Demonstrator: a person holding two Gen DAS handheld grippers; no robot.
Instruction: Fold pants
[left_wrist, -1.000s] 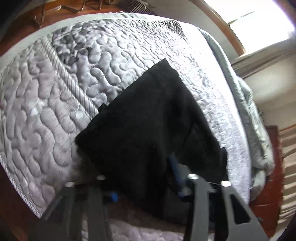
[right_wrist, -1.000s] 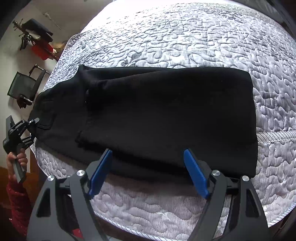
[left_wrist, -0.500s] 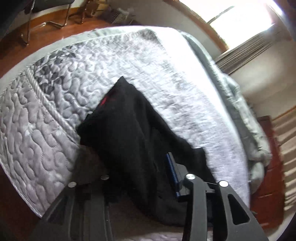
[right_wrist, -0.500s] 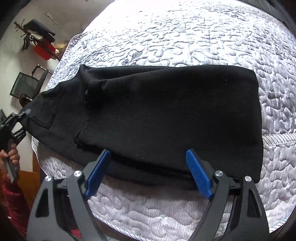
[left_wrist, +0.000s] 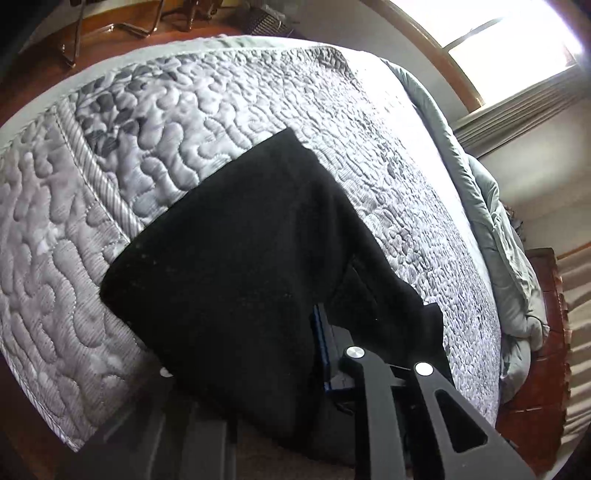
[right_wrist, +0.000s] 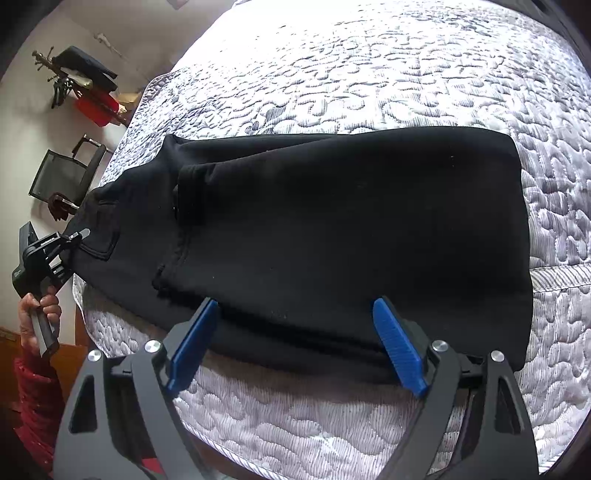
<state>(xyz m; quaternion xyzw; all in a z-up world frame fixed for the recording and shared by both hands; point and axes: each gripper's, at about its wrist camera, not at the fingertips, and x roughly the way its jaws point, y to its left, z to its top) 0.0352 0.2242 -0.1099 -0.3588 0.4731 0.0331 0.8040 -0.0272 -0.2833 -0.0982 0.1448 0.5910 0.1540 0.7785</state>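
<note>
The right gripper (right_wrist: 295, 336) hovers with its blue pads spread wide apart, holding nothing, just above the near long edge of the black pants (right_wrist: 332, 229). The pants lie on a quilted grey bed (right_wrist: 369, 74), already doubled lengthwise, with one end folded over so that a hem sits partway along the fabric.

At the far left of the right wrist view, the left gripper (right_wrist: 75, 236) pinches the waist end of the pants near a pocket, held by a hand (right_wrist: 40, 306) in a red sleeve. In the left wrist view, black cloth drapes over the left gripper, one blue pad (left_wrist: 321, 339) showing beside it; the grip looks clenched on the fabric.

The step in hand appears to be a further fold across the length. The next move likely calls for the right gripper to close on the near edge.

Only the left view shows the window (left_wrist: 509, 40) and a rumpled duvet (left_wrist: 491, 221); only the right view shows the whole garment and a chair (right_wrist: 62, 173).
</note>
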